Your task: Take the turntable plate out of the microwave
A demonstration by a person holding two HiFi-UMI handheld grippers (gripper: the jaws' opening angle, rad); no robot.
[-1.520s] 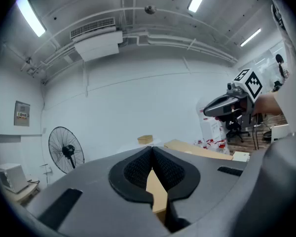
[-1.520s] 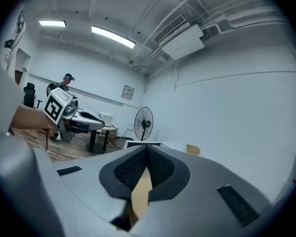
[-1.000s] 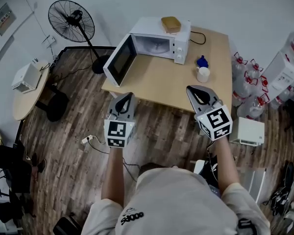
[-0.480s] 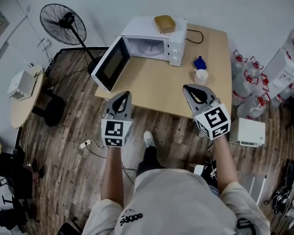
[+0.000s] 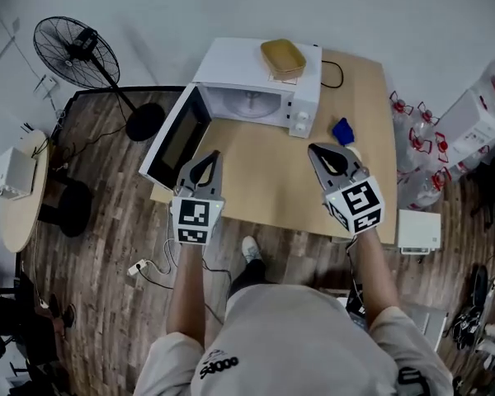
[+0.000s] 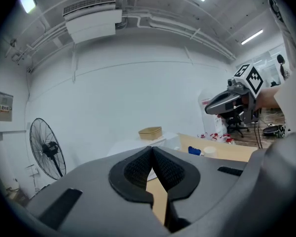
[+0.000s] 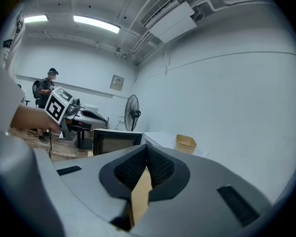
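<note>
Turntable plate [image 5: 249, 104] flat inside microwave [image 5: 231, 60], door [image 5: 173, 143] open leftward

The person has stepped up to the desk [image 5: 264, 184]. The left tool [image 5: 206, 162] and the right tool [image 5: 323, 153], a second ago held over the floor [image 5: 107, 246] short of the desk's near edge, now hang above the desk top, nearer the open microwave [image 5: 239, 64]. The white cup has slipped behind the right tool. A shoe [image 5: 248, 247] now shows below the desk edge.
</note>
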